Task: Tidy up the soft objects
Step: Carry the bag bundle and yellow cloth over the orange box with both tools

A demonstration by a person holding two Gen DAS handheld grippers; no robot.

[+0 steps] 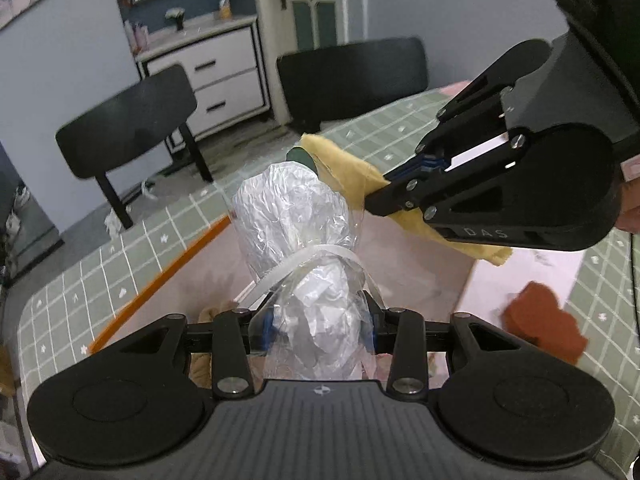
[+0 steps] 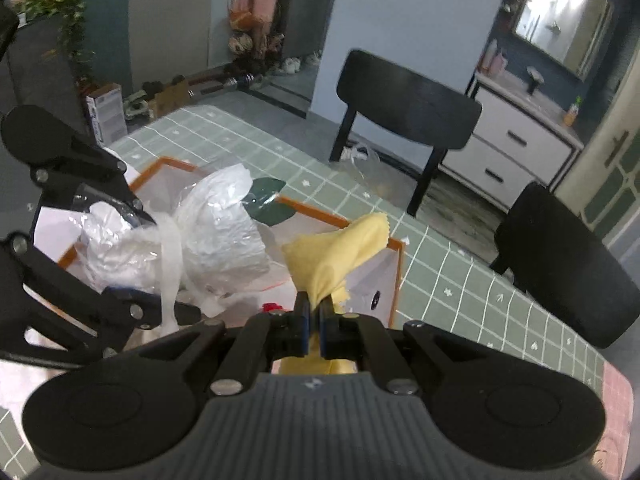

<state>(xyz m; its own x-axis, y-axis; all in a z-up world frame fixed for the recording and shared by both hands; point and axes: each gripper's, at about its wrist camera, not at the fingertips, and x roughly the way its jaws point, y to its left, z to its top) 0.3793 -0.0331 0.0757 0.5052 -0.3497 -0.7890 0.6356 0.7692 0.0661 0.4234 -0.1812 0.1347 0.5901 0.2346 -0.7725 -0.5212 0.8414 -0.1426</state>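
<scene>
My left gripper (image 1: 320, 326) is shut on a crumpled clear plastic bag (image 1: 296, 220) tied with a white band and holds it above an open box with an orange rim (image 1: 160, 280). The bag also shows in the right wrist view (image 2: 216, 232), with the left gripper (image 2: 132, 240) around it. My right gripper (image 2: 315, 312) is shut on a yellow cloth (image 2: 340, 248) and holds it up beside the bag. In the left wrist view the right gripper (image 1: 380, 196) and the yellow cloth (image 1: 344, 172) are just right of the bag.
The box stands on a table with a green checked cloth (image 1: 120, 256). A rust-red soft piece (image 1: 540, 320) lies at the right. A dark green leaf shape (image 2: 268, 200) lies behind the bag. Two black chairs (image 1: 128, 128) (image 1: 352, 76) stand past the table's far edge.
</scene>
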